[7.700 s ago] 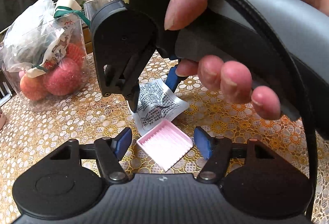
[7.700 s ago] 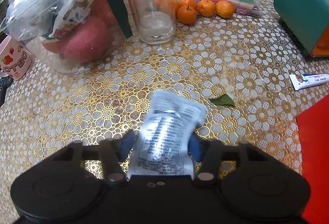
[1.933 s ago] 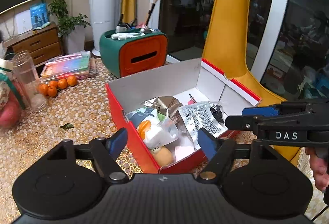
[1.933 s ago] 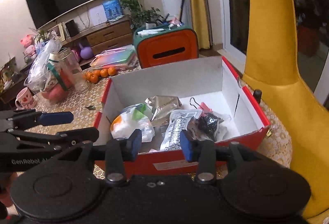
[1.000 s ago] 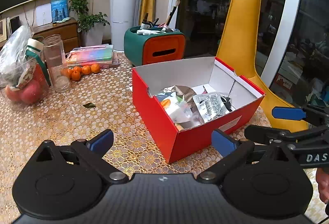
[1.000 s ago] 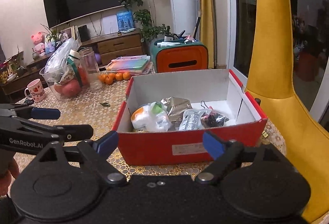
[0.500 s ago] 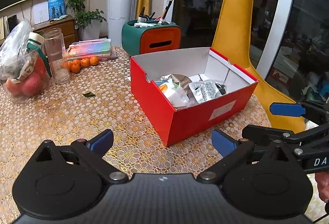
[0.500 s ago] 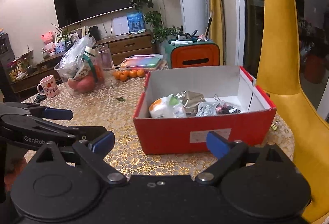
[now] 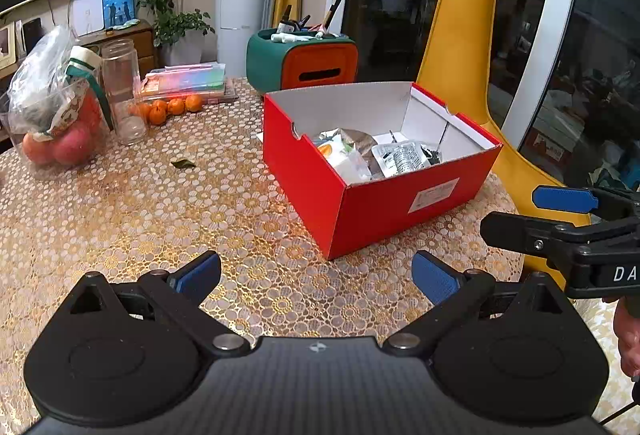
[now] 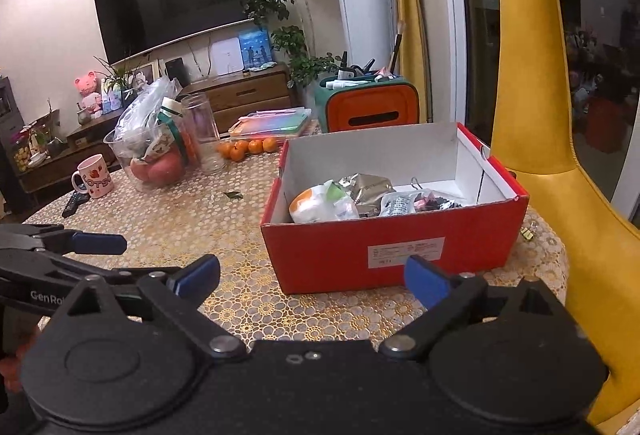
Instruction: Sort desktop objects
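An open red box point(image 9: 380, 203) stands on the gold-patterned table. Inside lie a silver printed packet point(image 9: 402, 157), a white and orange pack point(image 9: 340, 155) and a foil pouch point(image 9: 352, 137). My left gripper point(image 9: 316, 273) hovers open and empty over the table, short of the box's near corner. My right gripper point(image 10: 312, 277) faces the labelled side of the box point(image 10: 340, 255); its jaws are opening with nothing between them. Each gripper shows in the other's view: the right gripper point(image 9: 532, 213) at the right edge, the left gripper point(image 10: 92, 255) at the left.
At the far left stand a bowl of bagged apples point(image 9: 56, 127), a glass jar point(image 9: 122, 91), small oranges point(image 9: 168, 107) and a pencil case point(image 9: 184, 83). A green and orange organiser point(image 9: 304, 63) is behind the box, a yellow chair point(image 10: 532, 115) to its right. A leaf point(image 9: 183, 164) lies on the table.
Both grippers have drawn back from the box, which now looks smaller and farther. The right gripper's jaws have spread a little wider.
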Demonstrator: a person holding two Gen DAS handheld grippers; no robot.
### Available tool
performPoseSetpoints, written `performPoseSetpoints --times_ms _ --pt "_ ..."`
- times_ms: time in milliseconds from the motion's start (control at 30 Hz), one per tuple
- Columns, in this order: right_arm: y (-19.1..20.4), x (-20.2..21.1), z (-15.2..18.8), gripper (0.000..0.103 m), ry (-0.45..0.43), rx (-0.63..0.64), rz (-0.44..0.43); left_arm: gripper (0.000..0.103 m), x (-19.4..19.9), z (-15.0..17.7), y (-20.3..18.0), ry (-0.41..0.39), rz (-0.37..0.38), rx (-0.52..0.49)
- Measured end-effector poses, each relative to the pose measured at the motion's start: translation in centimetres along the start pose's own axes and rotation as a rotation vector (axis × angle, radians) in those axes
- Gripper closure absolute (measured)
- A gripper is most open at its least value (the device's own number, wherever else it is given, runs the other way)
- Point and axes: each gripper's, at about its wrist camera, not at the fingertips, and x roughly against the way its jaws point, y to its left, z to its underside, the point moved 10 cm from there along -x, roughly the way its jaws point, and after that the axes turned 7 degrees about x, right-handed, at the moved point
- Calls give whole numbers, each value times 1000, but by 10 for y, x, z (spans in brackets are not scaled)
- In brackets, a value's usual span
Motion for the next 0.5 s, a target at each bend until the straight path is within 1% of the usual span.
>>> performPoseSetpoints --times_ms 167,400,500 --pt "3 -1 4 4 14 -8 2 1 1 5 1 -1 -7 -17" --pt "8 -1 9 4 33 -25 6 1 6 8 7 7 -1 -3" --pt "11 -1 9 4 38 -27 13 1 11 7 11 7 13 15"
